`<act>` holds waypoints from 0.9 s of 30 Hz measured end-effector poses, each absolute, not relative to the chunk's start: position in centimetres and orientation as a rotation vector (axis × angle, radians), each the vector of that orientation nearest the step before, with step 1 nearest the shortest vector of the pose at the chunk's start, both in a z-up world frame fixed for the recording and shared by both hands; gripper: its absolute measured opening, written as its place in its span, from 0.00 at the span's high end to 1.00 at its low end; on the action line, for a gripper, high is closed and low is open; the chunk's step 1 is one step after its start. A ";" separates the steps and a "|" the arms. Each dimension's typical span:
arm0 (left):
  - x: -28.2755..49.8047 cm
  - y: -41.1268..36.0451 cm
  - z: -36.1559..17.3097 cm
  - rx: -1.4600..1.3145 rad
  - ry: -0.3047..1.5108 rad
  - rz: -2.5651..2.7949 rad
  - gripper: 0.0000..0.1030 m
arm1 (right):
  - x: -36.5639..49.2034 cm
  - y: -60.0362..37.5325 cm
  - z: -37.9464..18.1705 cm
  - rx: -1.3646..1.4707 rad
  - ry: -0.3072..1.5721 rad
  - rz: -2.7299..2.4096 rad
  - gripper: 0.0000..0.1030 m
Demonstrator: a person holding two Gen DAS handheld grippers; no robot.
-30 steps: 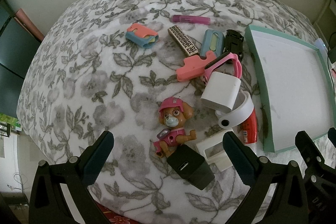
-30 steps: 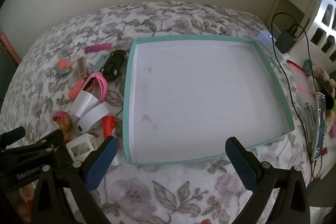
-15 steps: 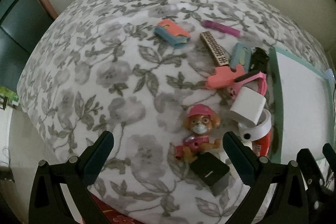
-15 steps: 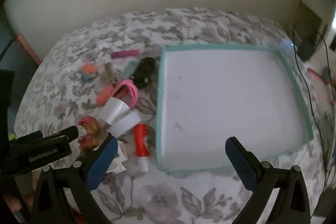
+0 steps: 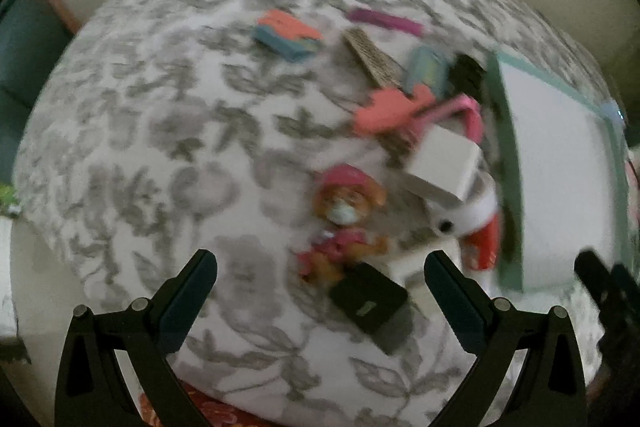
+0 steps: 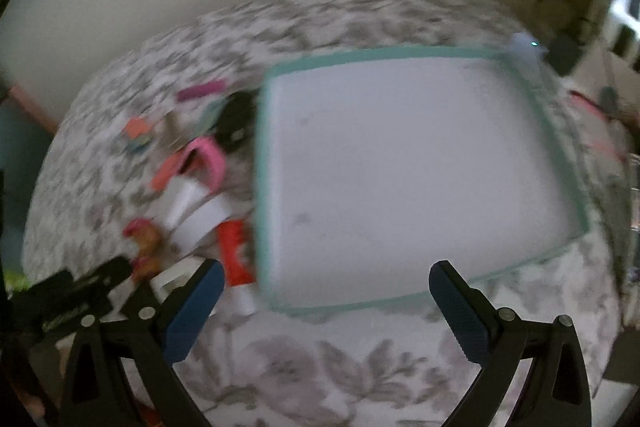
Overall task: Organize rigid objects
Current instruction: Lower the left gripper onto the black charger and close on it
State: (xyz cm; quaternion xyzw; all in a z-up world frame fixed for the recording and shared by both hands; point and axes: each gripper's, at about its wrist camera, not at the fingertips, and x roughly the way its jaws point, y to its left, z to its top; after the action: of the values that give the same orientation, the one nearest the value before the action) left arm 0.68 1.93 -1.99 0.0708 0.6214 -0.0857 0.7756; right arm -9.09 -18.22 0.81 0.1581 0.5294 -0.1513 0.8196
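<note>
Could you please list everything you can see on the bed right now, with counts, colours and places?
Tray: one, teal rim, white inside, empty, right of the pile.
Dog toy: one, pink and brown, near the left gripper.
Black block: one, in front of the dog toy.
White box: one, beside the tray.
Red tube: one, along the tray's left edge.
Toy car: one, black, far side.
Left gripper: fingers open, empty.
Right gripper: fingers open, empty.

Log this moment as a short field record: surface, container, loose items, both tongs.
surface: floral cloth
container: teal-rimmed tray, nothing in it
loose items: pup figure, black cube, white cube, pink band, all on the cloth left of the tray
left tongs: open, holding nothing
right tongs: open, holding nothing
image quality: motion blur in both views
</note>
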 end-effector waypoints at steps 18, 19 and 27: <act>-1.5 0.2 -3.7 0.131 1.490 -0.359 0.51 | -8.9 -18.0 0.9 0.362 1.132 -0.291 0.00; -1.6 0.3 -3.4 0.133 1.483 -0.361 0.51 | -8.9 -18.0 1.0 0.360 1.132 -0.289 0.00; -0.2 2.5 0.1 0.063 1.402 -0.323 0.52 | -8.1 -16.7 1.1 0.350 1.120 -0.213 0.00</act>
State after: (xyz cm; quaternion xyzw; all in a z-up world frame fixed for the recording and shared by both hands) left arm -0.18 2.45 0.12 0.0288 0.6419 -0.1478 0.7518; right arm -8.14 -16.68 1.11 0.1650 0.5273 -0.1004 0.8275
